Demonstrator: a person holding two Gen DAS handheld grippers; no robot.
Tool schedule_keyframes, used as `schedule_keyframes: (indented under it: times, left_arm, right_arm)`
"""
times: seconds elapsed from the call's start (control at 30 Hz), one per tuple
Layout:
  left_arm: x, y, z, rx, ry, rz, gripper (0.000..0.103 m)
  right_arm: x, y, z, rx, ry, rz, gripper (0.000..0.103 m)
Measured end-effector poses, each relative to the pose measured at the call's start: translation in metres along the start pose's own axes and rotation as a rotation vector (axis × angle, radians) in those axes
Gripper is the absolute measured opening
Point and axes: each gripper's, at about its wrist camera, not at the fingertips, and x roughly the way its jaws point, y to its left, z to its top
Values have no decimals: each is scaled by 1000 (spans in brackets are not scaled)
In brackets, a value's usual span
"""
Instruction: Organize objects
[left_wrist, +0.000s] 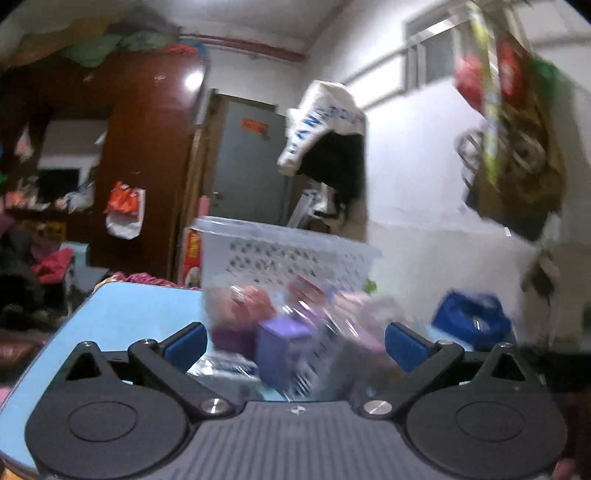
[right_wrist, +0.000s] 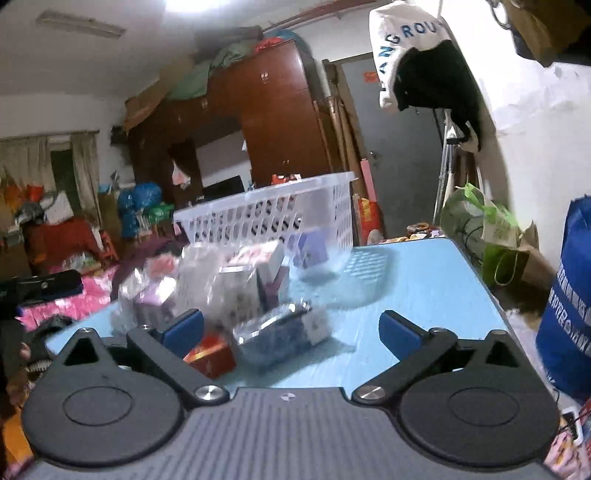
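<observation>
White plastered walls (left_wrist: 424, 192), ceiling lamp (right_wrist: 192, 5) lit. Tall dark-red wardrobe (right_wrist: 280, 122) against the far wall — bundled cloth piled on top. Grey door (left_wrist: 251, 162) beside it, red sticker at upper part. High window (left_wrist: 432, 55) on the side wall. Curtains (right_wrist: 33, 158) at far left. Light-blue table (right_wrist: 436, 288) in the foreground — cluttered room beyond.

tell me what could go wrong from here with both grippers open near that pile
The white basket looks tilted or lifted off the blue table, so it might tip. The wrapped boxes lie crowded, so the right gripper could knock neighbours. The left gripper view is blurred, so its aim may be off.
</observation>
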Motion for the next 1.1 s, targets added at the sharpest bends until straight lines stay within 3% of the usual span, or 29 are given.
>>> schedule_keyframes:
  times: [0.1, 0.2, 0.3, 0.47, 0.53, 0.57, 0.6, 0.67, 0.73, 1.1]
  left_arm:
    - [8, -11, -4, 48, 35, -57, 103]
    - [25, -5, -16, 27, 91, -69, 96]
    - [36, 3, -21, -6, 119, -87, 94]
    - [42, -8, -29, 32, 119, -83, 94]
    - [45, -9, -30, 25, 125, -98, 94]
    - [46, -9, -29, 24, 125, -101, 94]
    - [47, -9, -30, 21, 125, -103, 94]
    - [49, -9, -30, 9, 127, -112, 90]
    - [48, -6, -30, -5, 121, -126, 76]
    - [44, -4, -35, 2, 95, -27, 76]
  right_arm:
    - [14, 4, 6, -66, 39, 8, 97]
    - [33, 3, 11, -108, 90, 24, 89]
    - [34, 4, 5, -90, 93, 5, 89]
    - [47, 11, 3, -112, 145, 21, 86]
    - [47, 12, 2, -104, 148, 49, 76]
    - [45, 11, 2, -94, 147, 69, 66]
    - [43, 10, 1, -79, 145, 81, 63]
    - [40, 10, 0, -70, 138, 75, 62]
    - [36, 9, -2, -56, 131, 76, 62]
    - [25, 11, -1, -38, 117, 73, 61]
